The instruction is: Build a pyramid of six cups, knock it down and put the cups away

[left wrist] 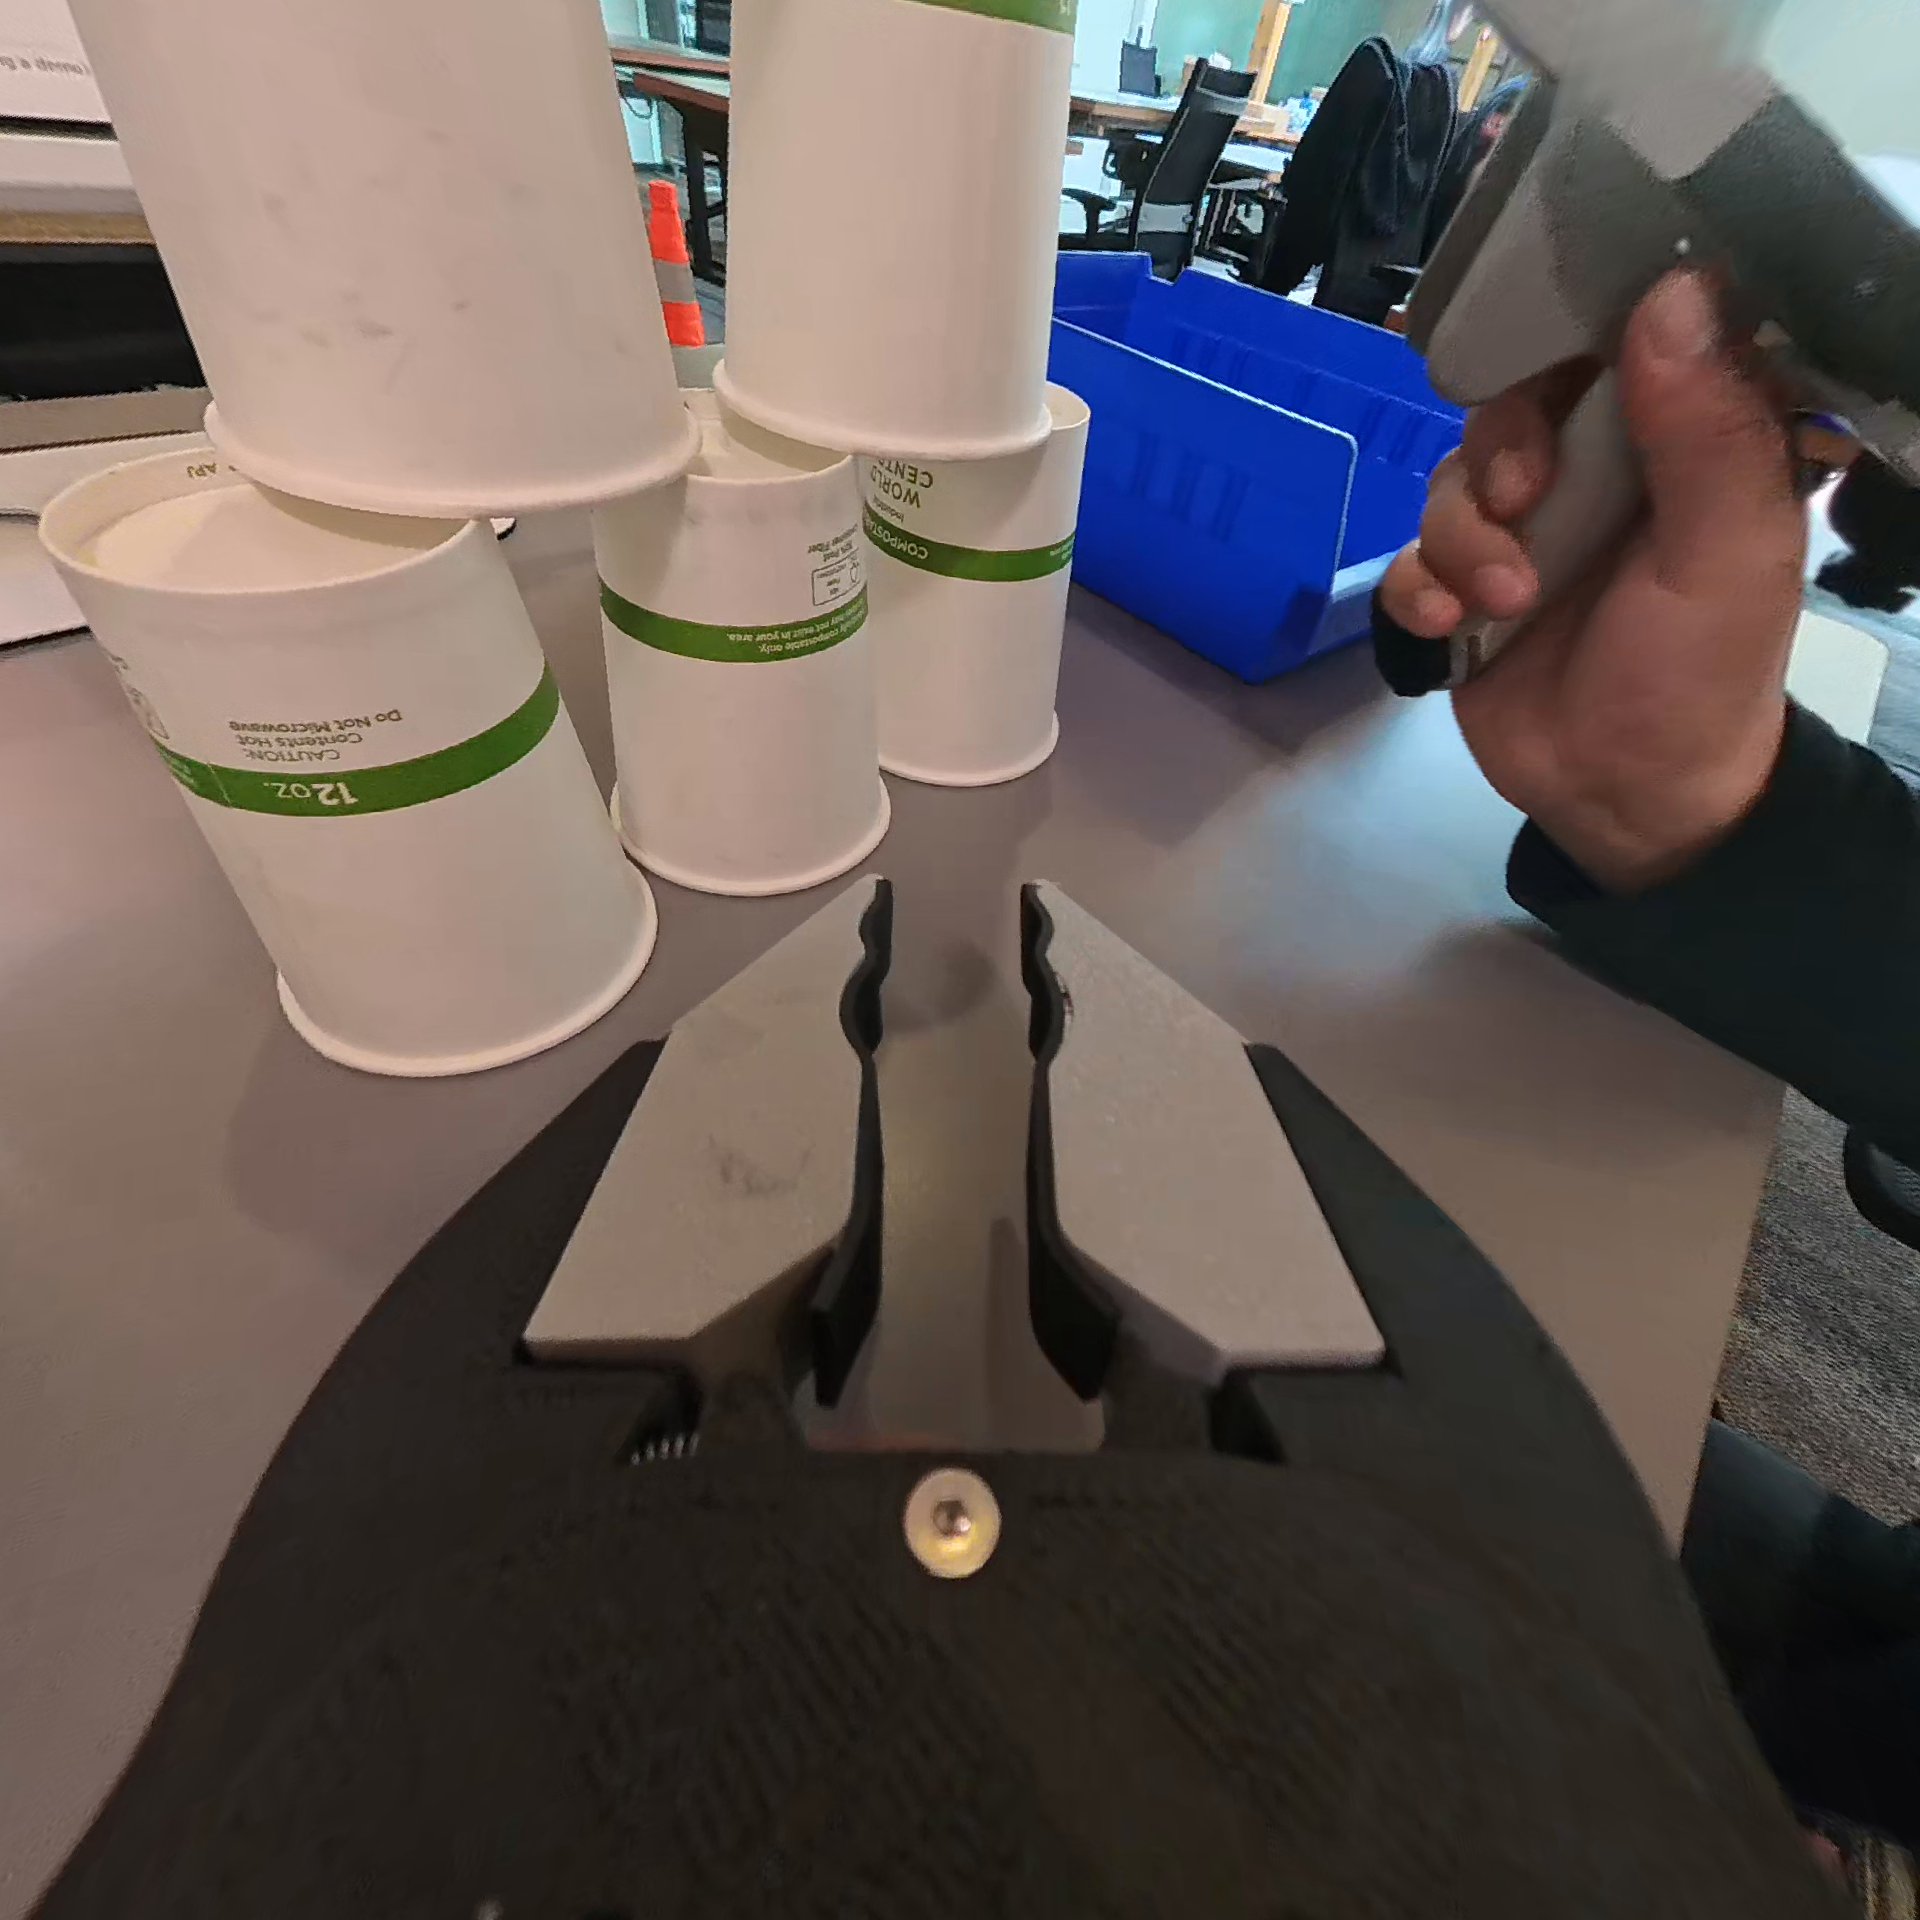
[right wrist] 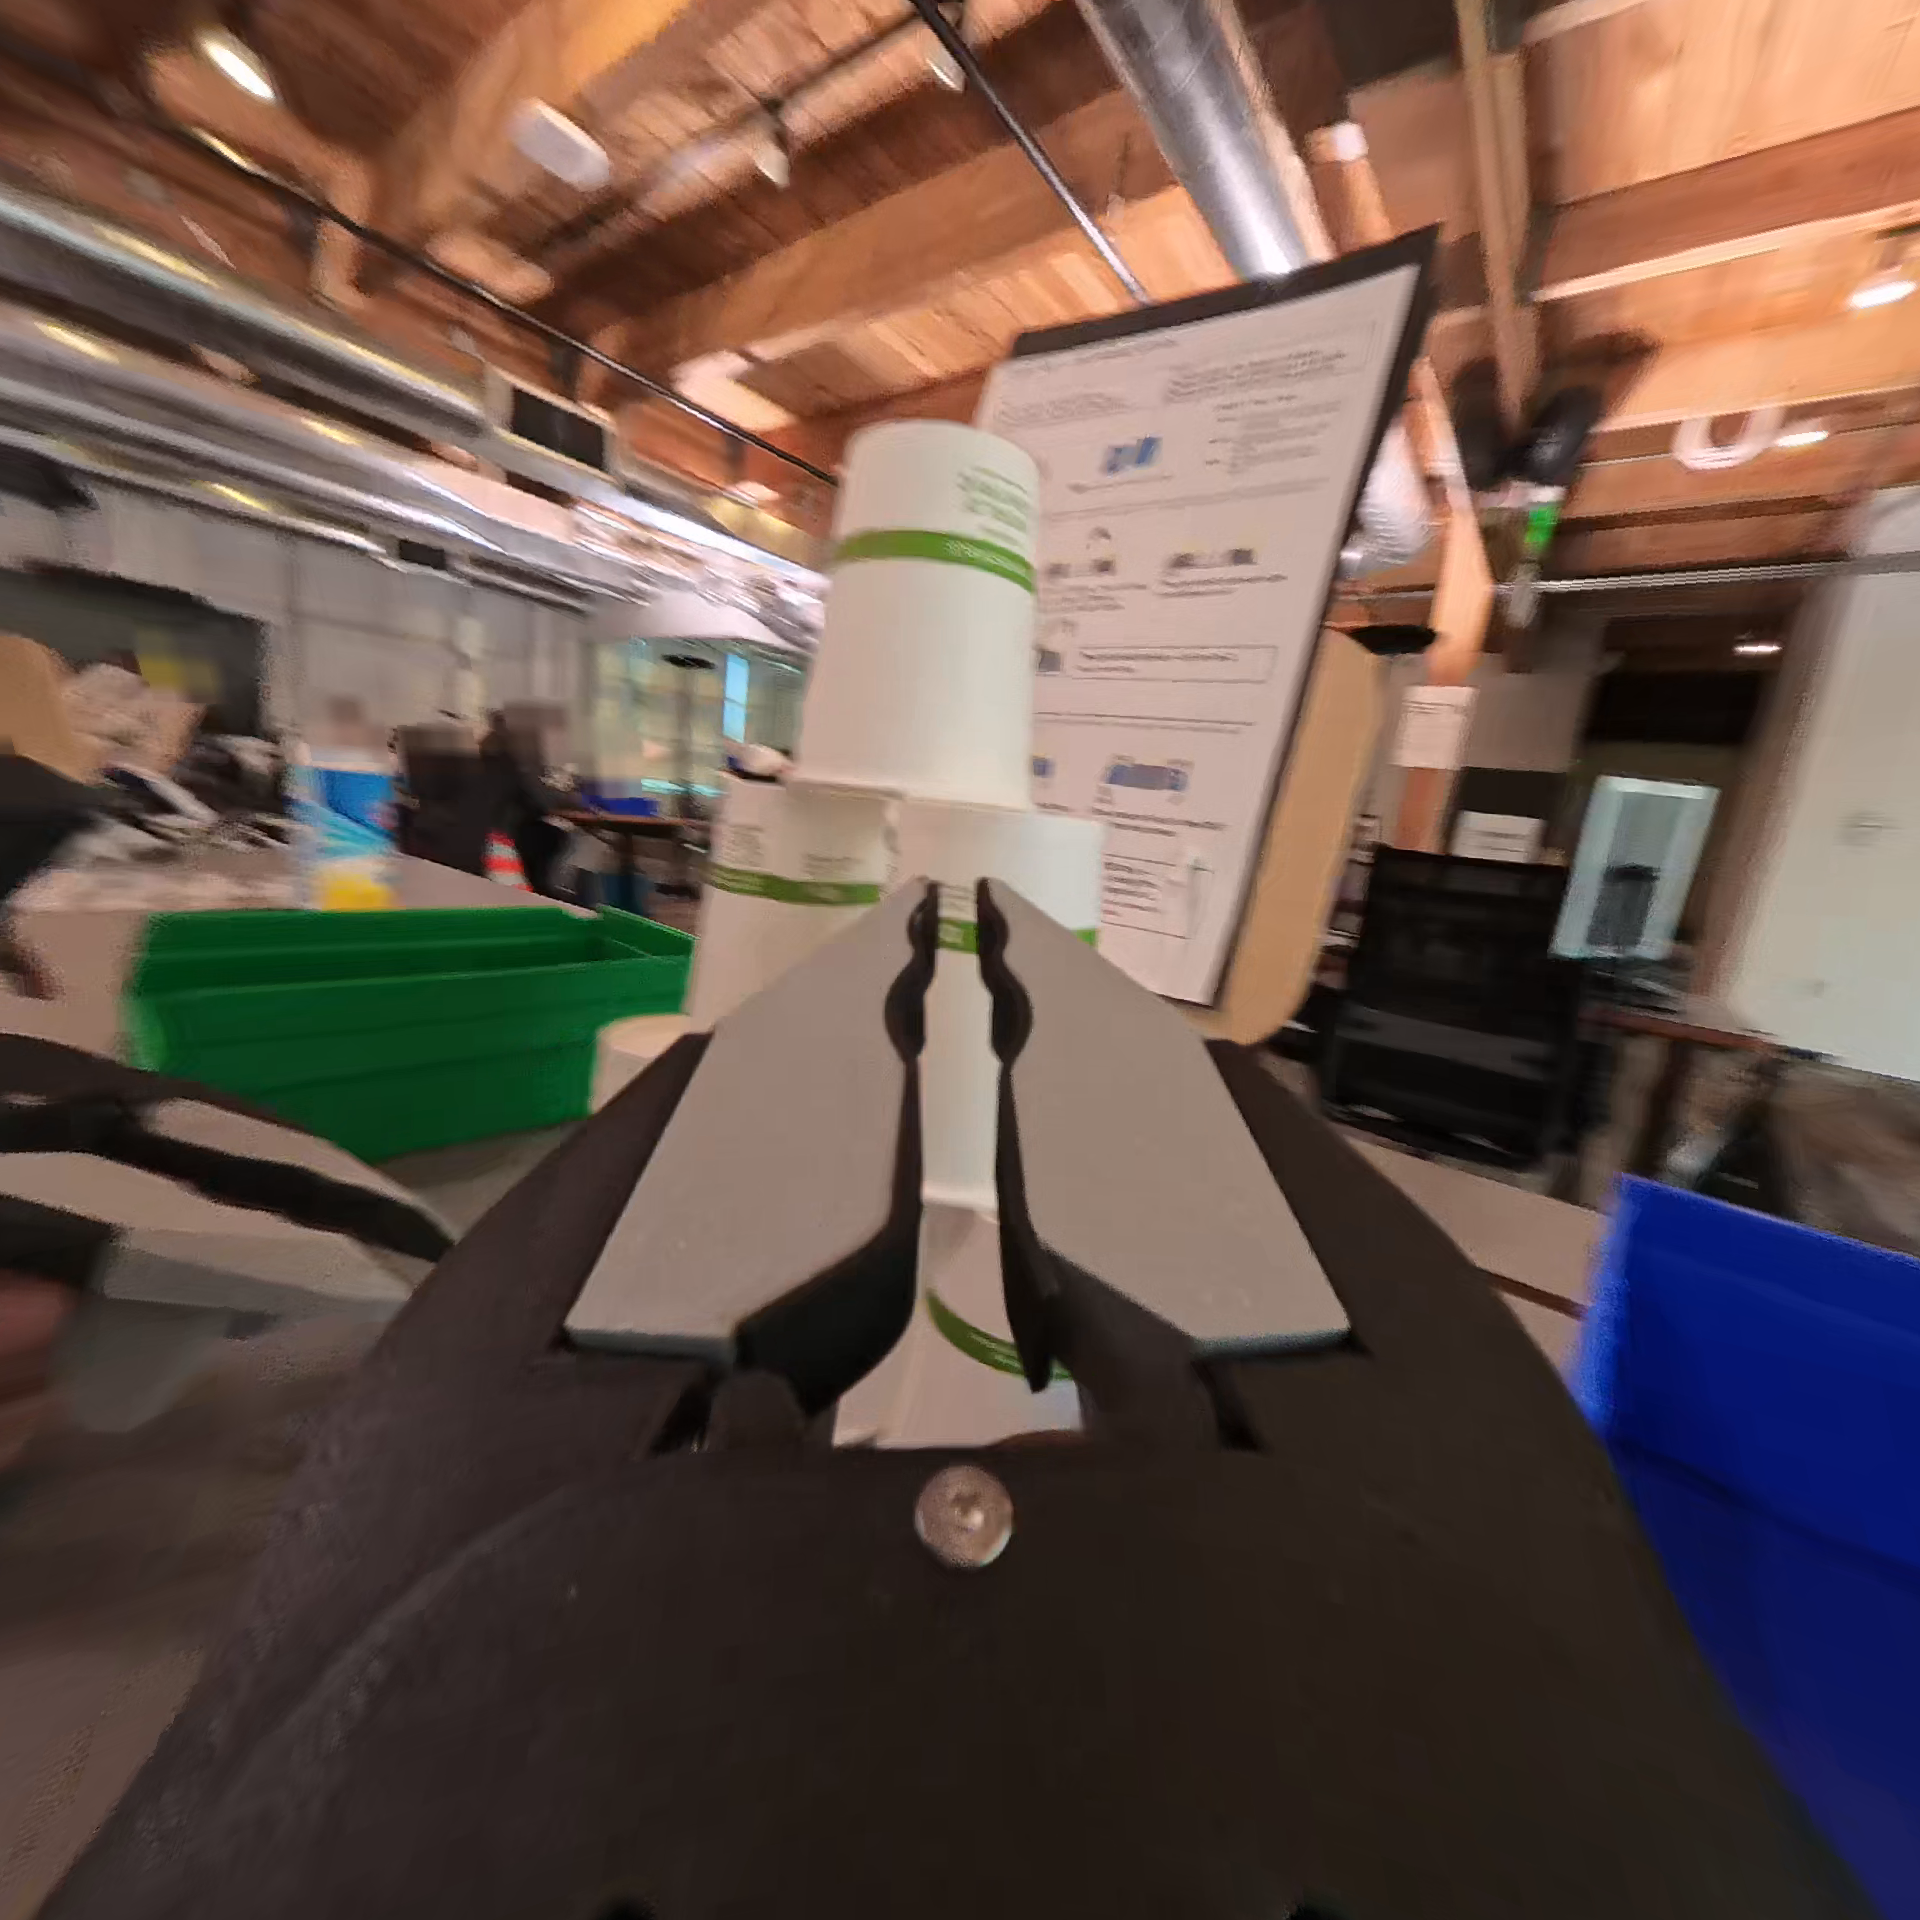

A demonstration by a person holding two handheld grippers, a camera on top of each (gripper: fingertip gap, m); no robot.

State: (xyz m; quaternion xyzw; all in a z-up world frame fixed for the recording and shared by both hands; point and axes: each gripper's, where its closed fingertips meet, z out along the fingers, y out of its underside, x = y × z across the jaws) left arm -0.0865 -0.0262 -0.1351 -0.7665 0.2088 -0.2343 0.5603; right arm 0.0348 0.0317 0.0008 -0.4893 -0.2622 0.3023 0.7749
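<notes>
White paper cups with green bands stand upside down as a pyramid on the grey table (left wrist: 1299, 935). The left wrist view shows three base cups: left (left wrist: 384, 810), middle (left wrist: 743, 727) and right (left wrist: 977, 665). Two second-row cups (left wrist: 405, 239) (left wrist: 894, 208) rest on them. The top cup (right wrist: 920, 665) shows in the right wrist view. My left gripper (left wrist: 956, 896) is open and empty, low over the table in front of the base row. My right gripper (right wrist: 956, 896) has its jaws almost closed with nothing between them, and it points at the pyramid's side. A hand (left wrist: 1621, 644) holds it high at the right.
A blue bin (left wrist: 1226, 499) stands right of the pyramid and also shows in the right wrist view (right wrist: 1766, 1455). A green bin (right wrist: 395, 997) lies beyond the cups. A clipboard with a printed sheet (right wrist: 1195, 623) stands behind them. The table edge (left wrist: 1756, 1195) runs at the right. The tips of one gripper are about 20 centimetres away from the tips of the other. My right gripper's tips are some 12 centimetres from the top cup (right wrist: 920, 665).
</notes>
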